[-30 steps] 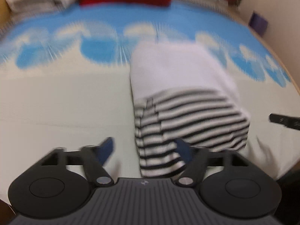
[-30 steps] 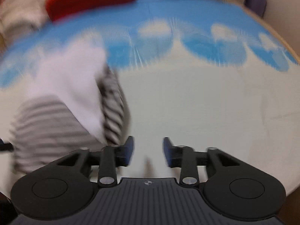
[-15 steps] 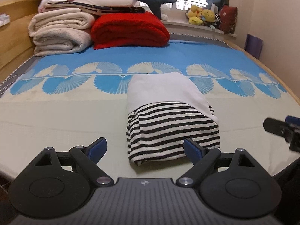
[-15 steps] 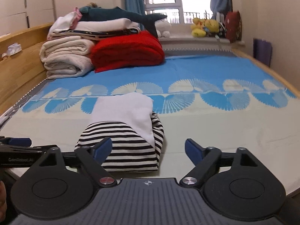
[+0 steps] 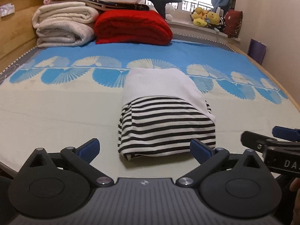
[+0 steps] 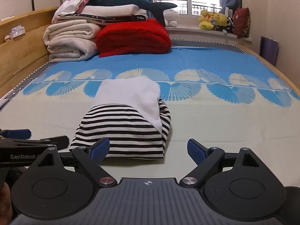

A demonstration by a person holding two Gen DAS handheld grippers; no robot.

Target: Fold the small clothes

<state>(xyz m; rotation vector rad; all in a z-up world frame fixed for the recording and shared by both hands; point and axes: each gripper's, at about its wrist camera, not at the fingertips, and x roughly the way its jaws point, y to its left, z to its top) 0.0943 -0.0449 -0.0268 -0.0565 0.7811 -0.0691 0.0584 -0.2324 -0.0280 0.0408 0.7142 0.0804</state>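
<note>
Blue-and-cream bedspread (image 5: 56,101) under folded striped garment (image 5: 165,129)

From the left wrist I saw only the tip of the right tongs (image 5: 275,138); the frame edge cut off the rest, along with most of the lettering on its body. My own left tongs (image 5: 144,148) hid the bed (image 5: 56,112) beneath them. I could not tell what the folded striped garment (image 5: 166,125) was, and its underside stayed hidden.

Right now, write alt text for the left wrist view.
A folded striped garment with a white layer on top lies on the bed, just beyond the open, empty left gripper. Folded blankets are stacked behind.
</note>
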